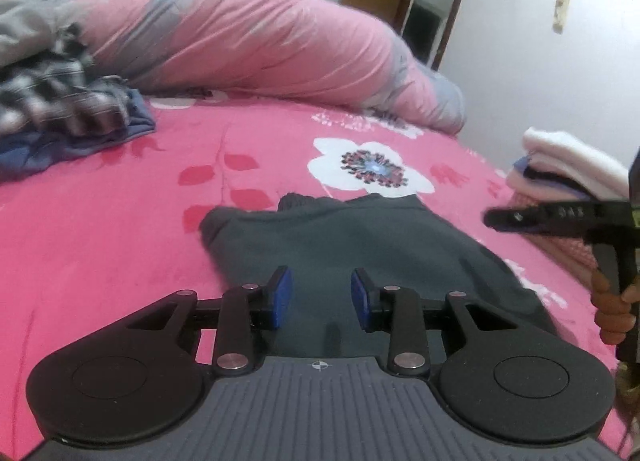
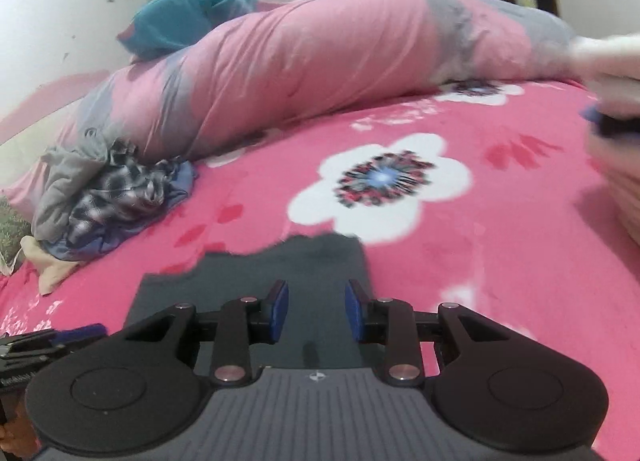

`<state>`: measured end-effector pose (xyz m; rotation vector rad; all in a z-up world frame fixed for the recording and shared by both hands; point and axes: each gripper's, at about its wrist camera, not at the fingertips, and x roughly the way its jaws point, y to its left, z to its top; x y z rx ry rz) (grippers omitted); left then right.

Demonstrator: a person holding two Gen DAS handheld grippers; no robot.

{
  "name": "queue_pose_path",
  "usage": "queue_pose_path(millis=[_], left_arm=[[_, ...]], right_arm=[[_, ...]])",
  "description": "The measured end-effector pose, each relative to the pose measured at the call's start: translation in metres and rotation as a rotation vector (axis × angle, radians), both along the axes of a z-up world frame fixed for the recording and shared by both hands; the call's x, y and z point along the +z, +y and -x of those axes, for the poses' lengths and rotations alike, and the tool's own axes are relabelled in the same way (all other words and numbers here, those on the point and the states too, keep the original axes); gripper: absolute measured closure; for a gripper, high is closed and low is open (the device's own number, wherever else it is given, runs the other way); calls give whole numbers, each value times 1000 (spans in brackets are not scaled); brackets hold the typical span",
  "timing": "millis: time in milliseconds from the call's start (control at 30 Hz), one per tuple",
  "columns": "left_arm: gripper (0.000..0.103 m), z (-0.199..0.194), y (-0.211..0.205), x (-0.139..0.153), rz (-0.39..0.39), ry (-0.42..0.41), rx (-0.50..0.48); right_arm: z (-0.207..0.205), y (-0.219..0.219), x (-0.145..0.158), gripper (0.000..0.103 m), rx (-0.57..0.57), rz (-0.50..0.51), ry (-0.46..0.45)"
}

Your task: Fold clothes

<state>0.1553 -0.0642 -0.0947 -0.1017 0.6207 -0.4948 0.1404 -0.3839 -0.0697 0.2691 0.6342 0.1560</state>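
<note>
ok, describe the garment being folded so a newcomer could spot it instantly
Start at the bright pink floral bedspread. At its near edge, just below the big white flower print, lies the dark grey garment, spread flat under both open grippers. The only plain dark item lying flat; the others are a crumpled plaid heap and a folded pale stack.

Dk grey garment point(image 1: 360, 245); pink floral sheet point(image 1: 120, 241); plaid shirt point(image 2: 116, 193).

No legible text or labels.
</note>
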Motion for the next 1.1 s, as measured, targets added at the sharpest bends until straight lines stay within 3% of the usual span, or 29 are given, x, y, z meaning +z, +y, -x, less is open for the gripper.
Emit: queue_pose_path(millis=[67,233,567,667,800,967,1100], left_arm=[[67,-24,-10,-11,-40,35,-5],[64,-17,-11,-4,-81,59,25],[56,2,-13,13,-157,99,89],[49,15,-18,16,-199,120,99],[49,34,-31,8,-277,157,89],[48,46,-42,-9,-328,179,124],[48,48,-46,-8,-359,166,138]], right_arm=[[-27,10,-14,70,32,2,30],[-65,20,-50,68,48,55,134],[26,-8,1,65,-60,-84,86],[59,7,6,65,-25,-40,86],[96,34,5,65,54,39,78],[104,61,-33,65,69,257,129],[114,58,-18,65,17,247,80]])
